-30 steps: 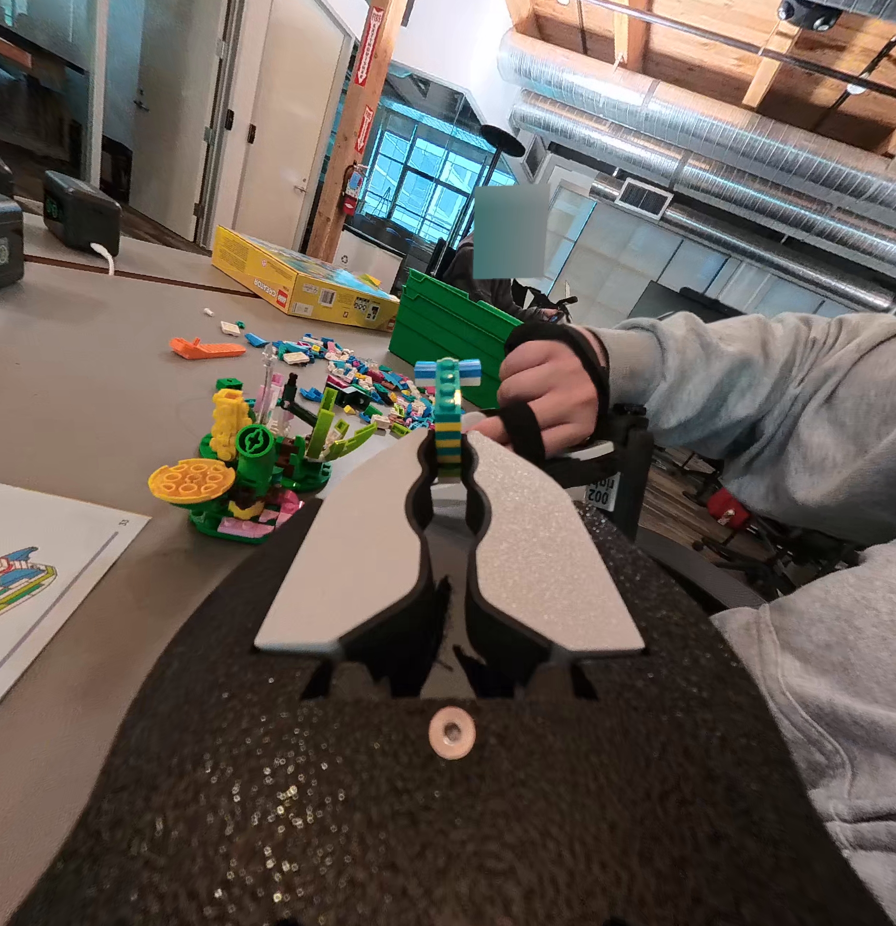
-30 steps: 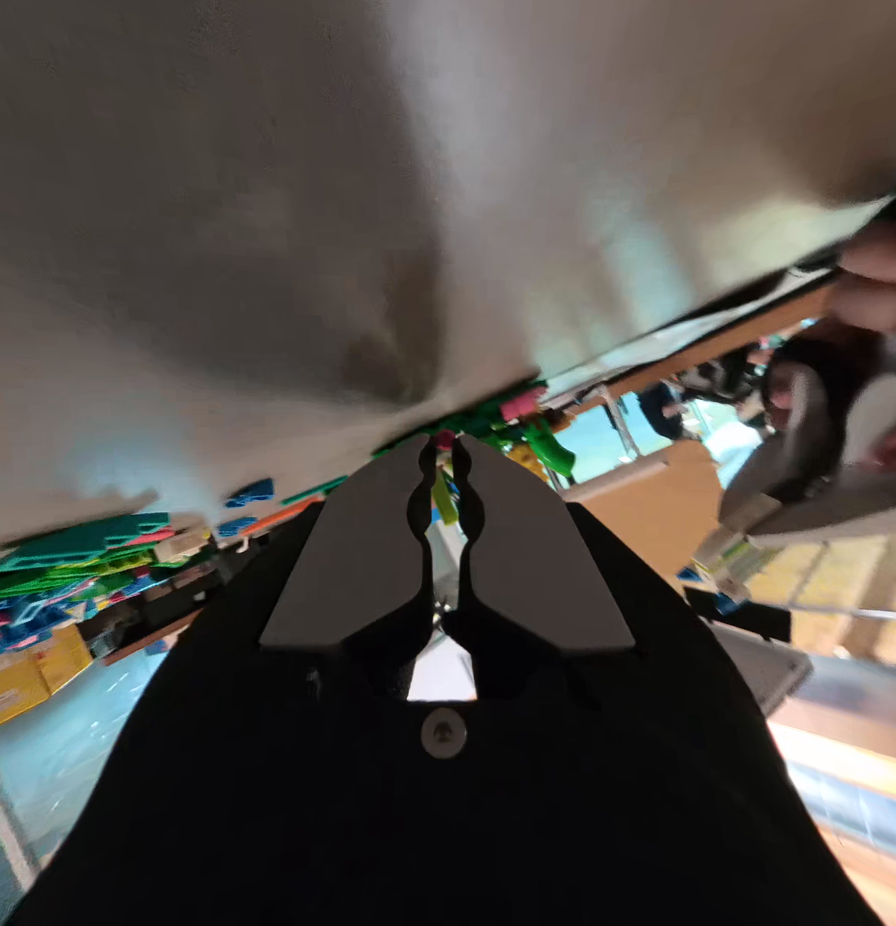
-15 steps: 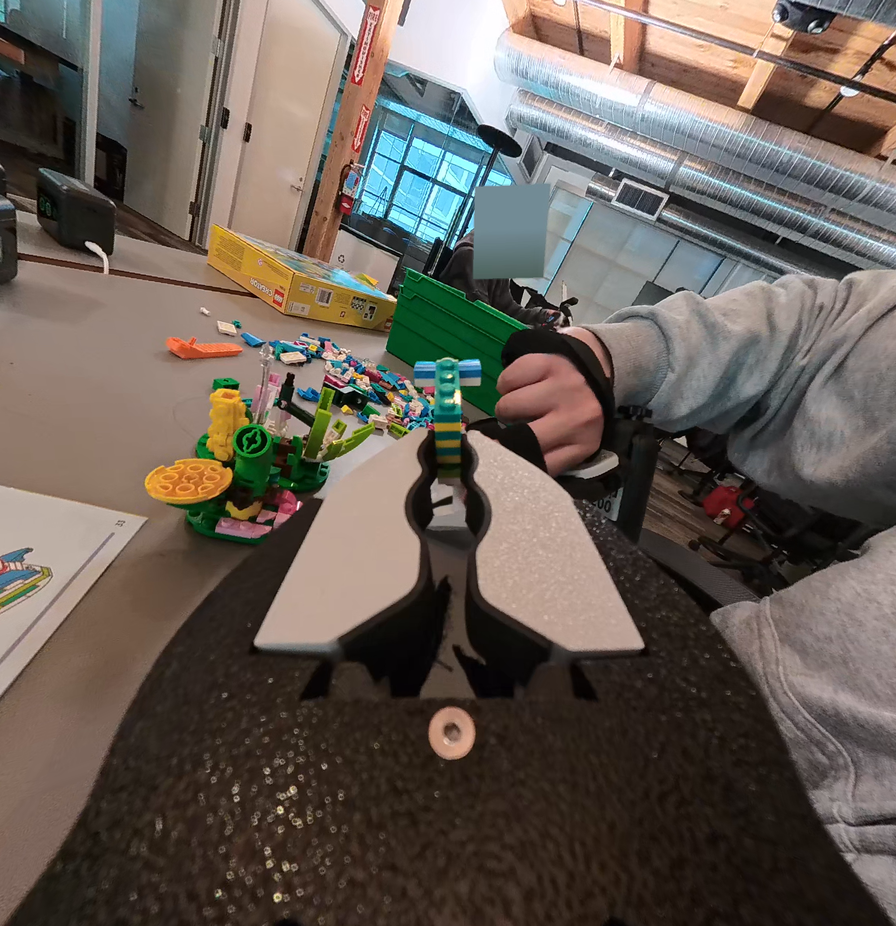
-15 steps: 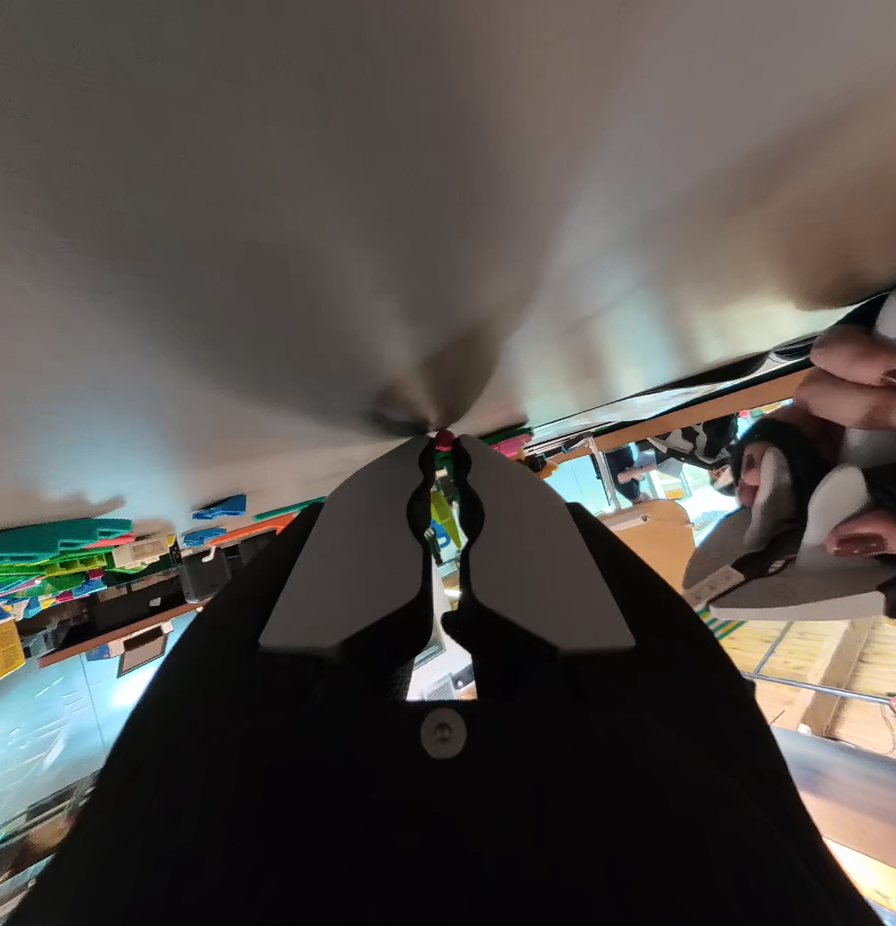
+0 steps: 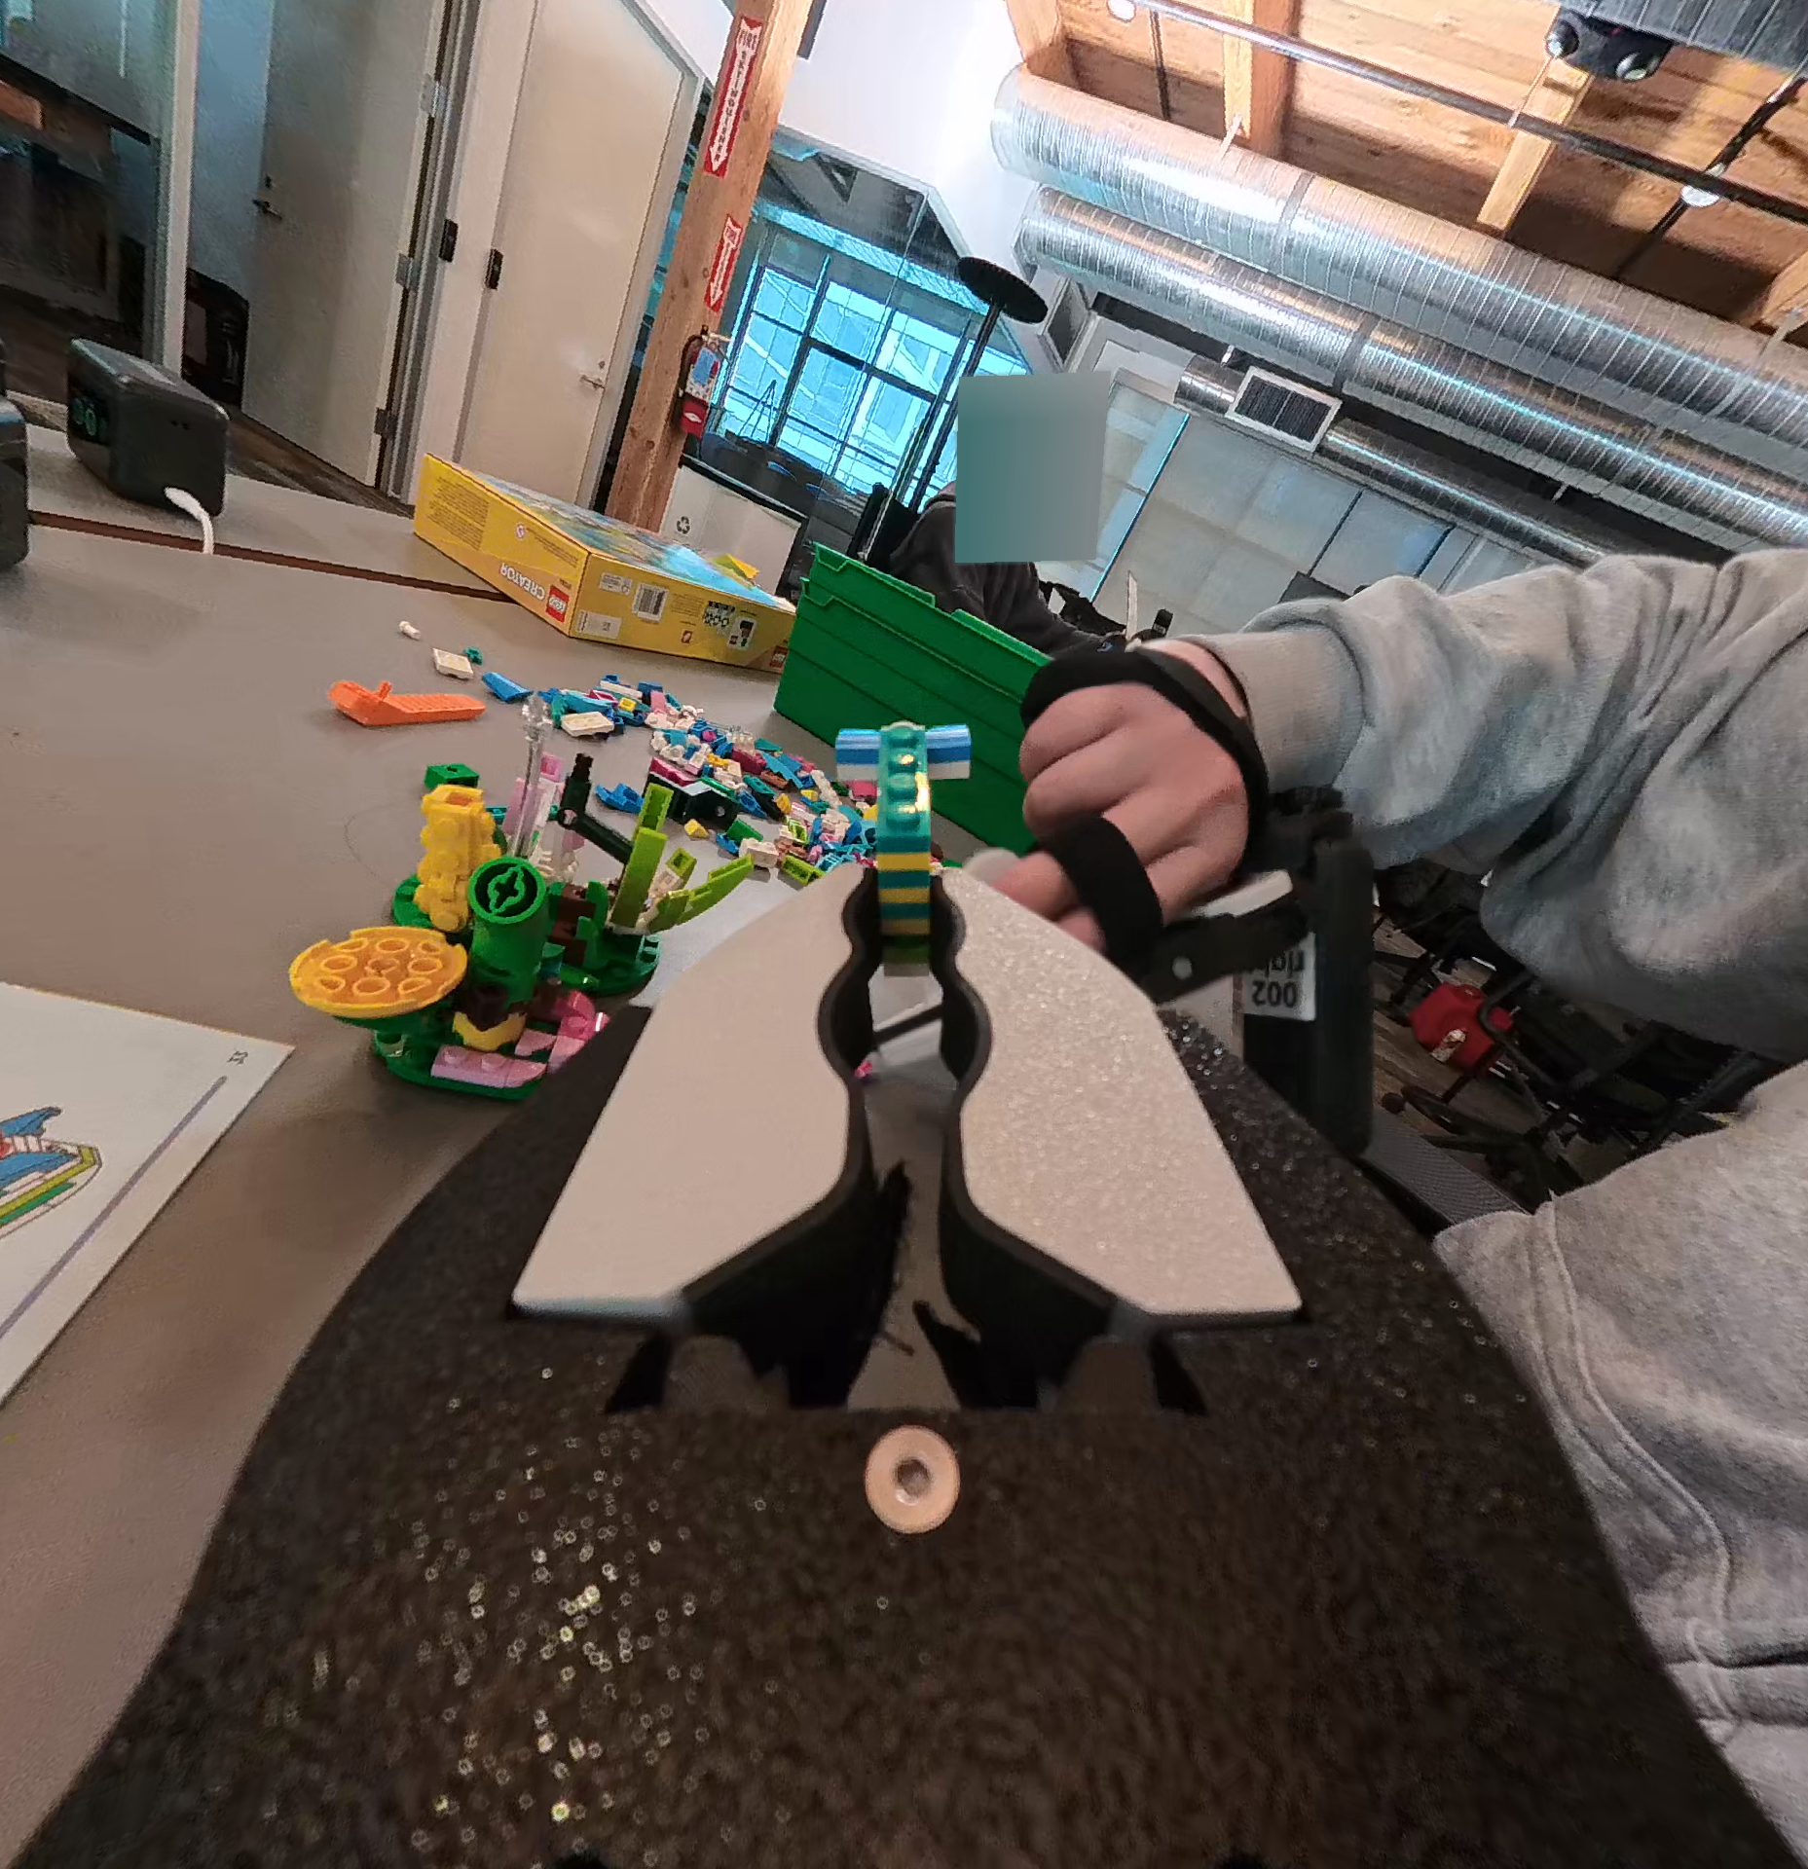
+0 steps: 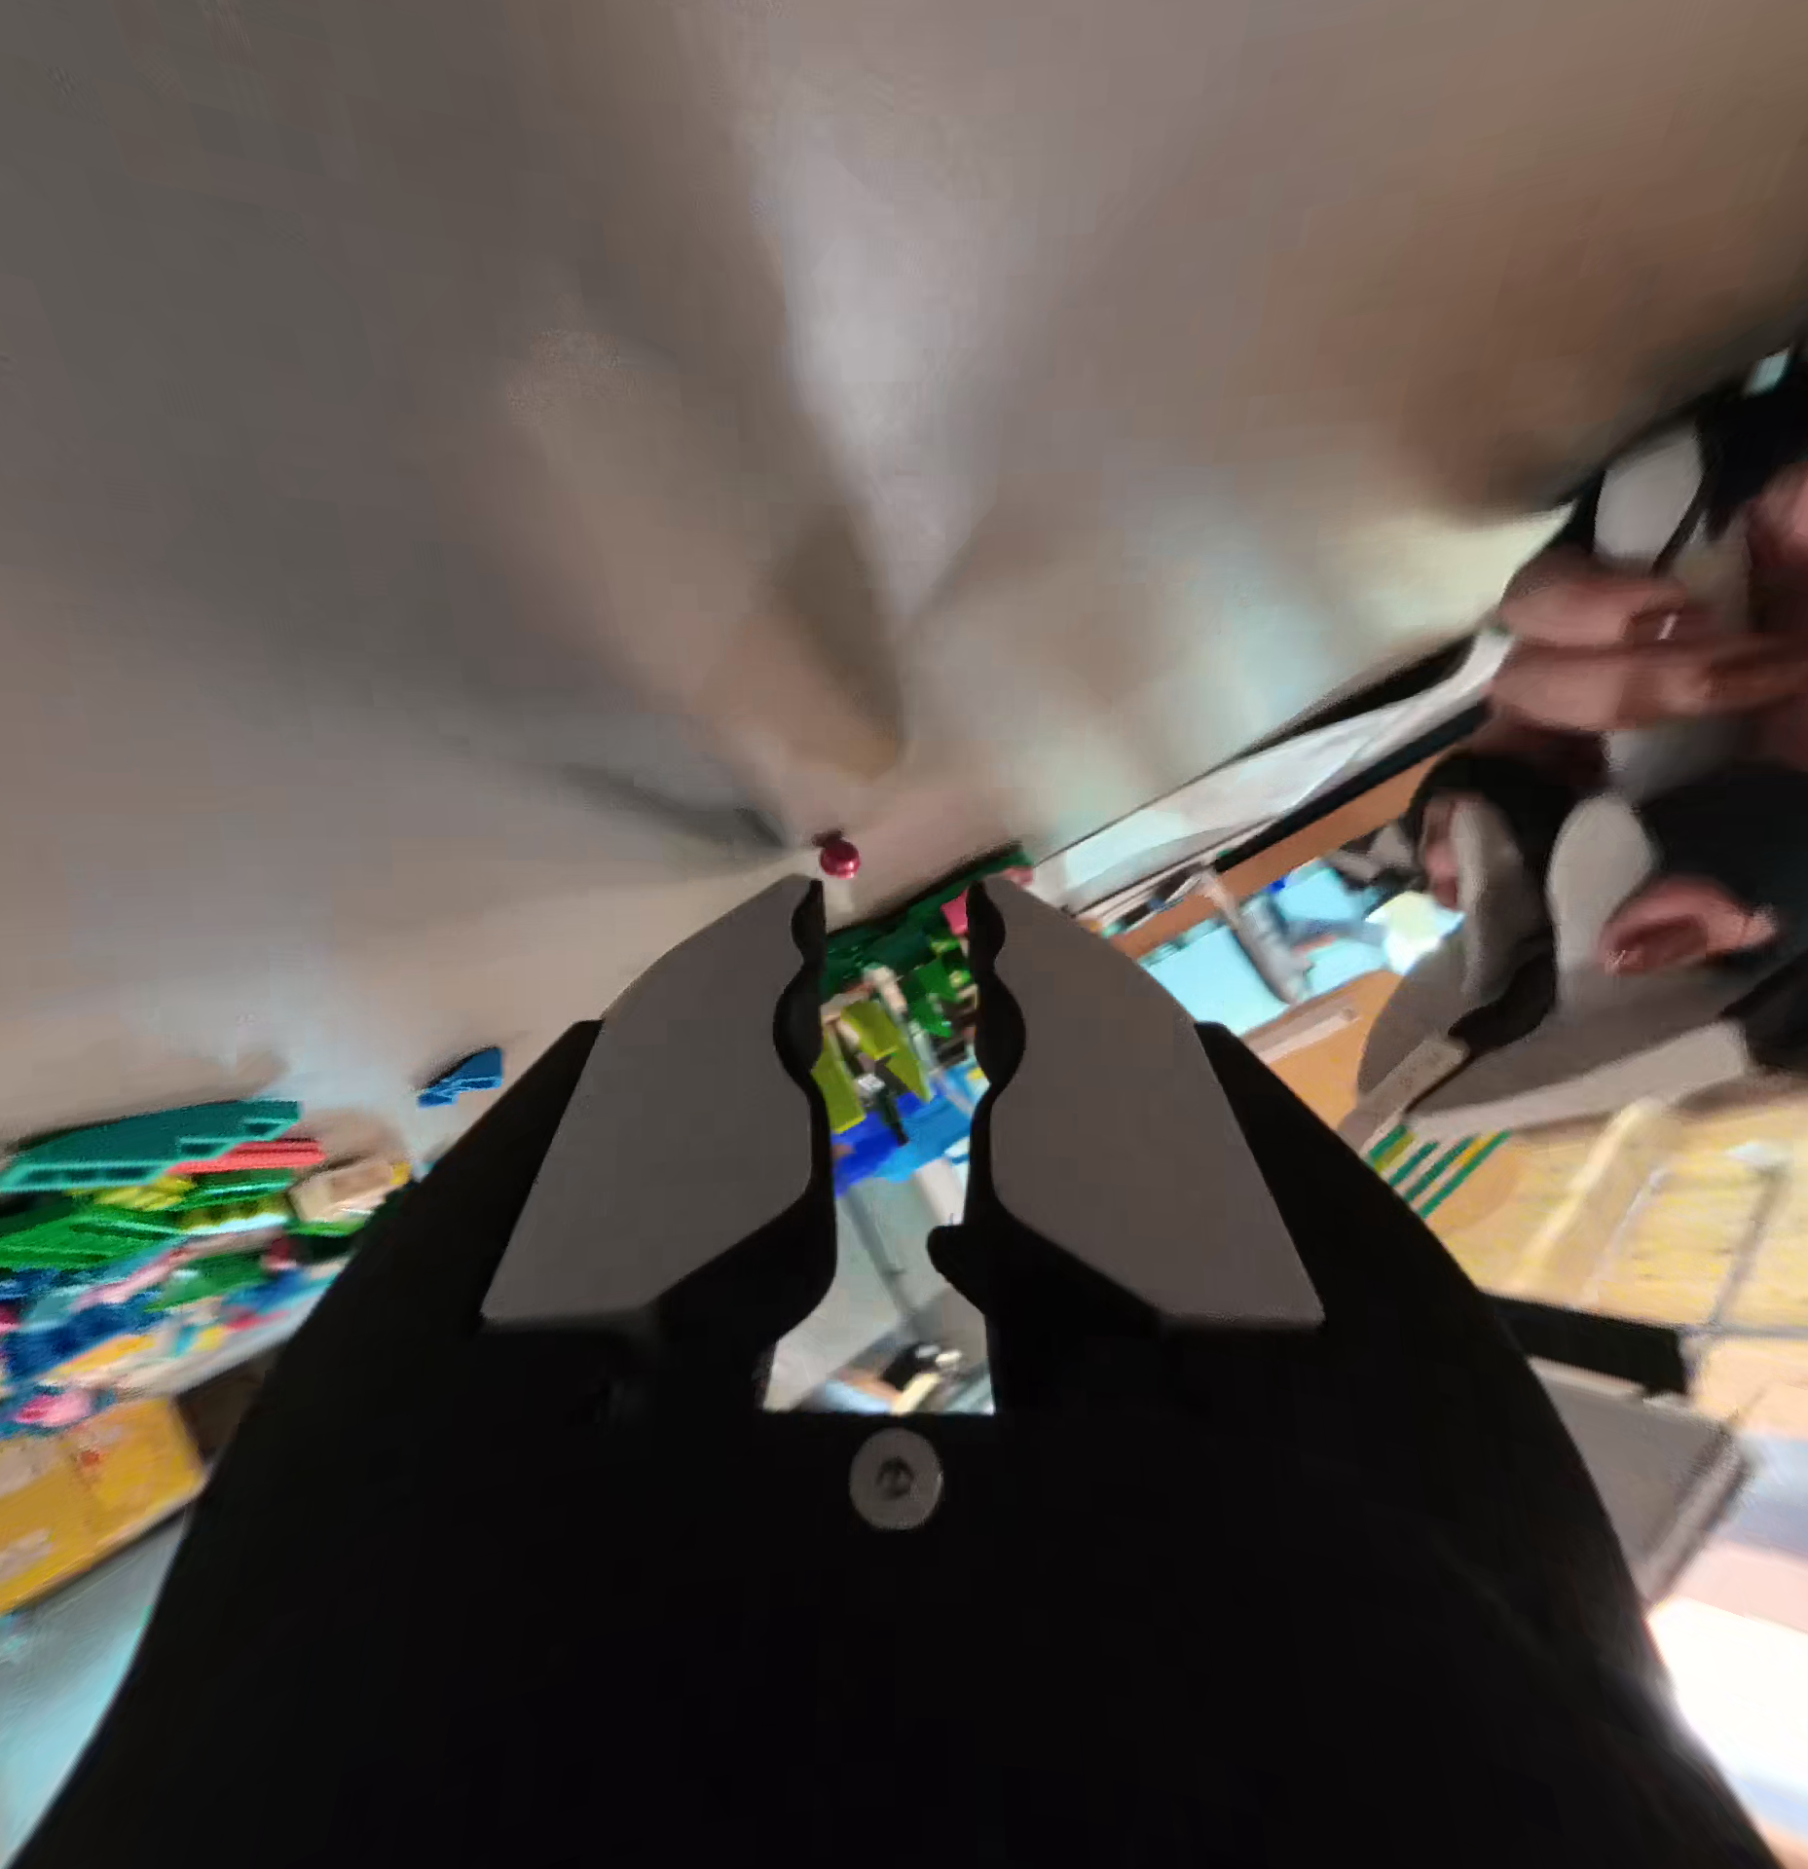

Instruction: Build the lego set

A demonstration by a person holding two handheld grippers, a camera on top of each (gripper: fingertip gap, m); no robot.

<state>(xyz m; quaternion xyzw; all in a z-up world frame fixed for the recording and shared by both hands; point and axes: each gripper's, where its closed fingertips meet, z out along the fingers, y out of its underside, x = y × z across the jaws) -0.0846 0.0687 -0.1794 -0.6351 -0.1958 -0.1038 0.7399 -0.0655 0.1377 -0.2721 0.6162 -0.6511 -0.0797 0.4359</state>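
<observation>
My left gripper (image 5: 905, 890) is shut on a small brick build (image 5: 901, 799), a teal and yellow striped column with a blue and white crosspiece on top, held upright above the grey table (image 5: 171, 789). A flower model (image 5: 495, 941) on green plates stands on the table to its left. In the upside-down, blurred right wrist view, my right gripper (image 6: 894, 895) is open close to the table. A small dark red round piece (image 6: 839, 858) lies just beyond its left fingertip, untouched. The flower model (image 6: 899, 971) shows between the jaws, farther off. The left gripper (image 6: 1486, 961) shows at the right.
A pile of loose bricks (image 5: 697, 748), an orange brick separator (image 5: 404, 703), a yellow box (image 5: 596, 576) and a green bin (image 5: 899, 668) lie beyond the model. An instruction sheet (image 5: 90, 1113) lies at the left. A person's hand (image 5: 1132, 799) and grey sleeve are at the right. Some 12 cm of space lies between my two pairs of fingers.
My right gripper's jaws have opened and the small red piece that sat at its fingertips now lies free on the table. The left gripper keeps its hold, barely moved.
</observation>
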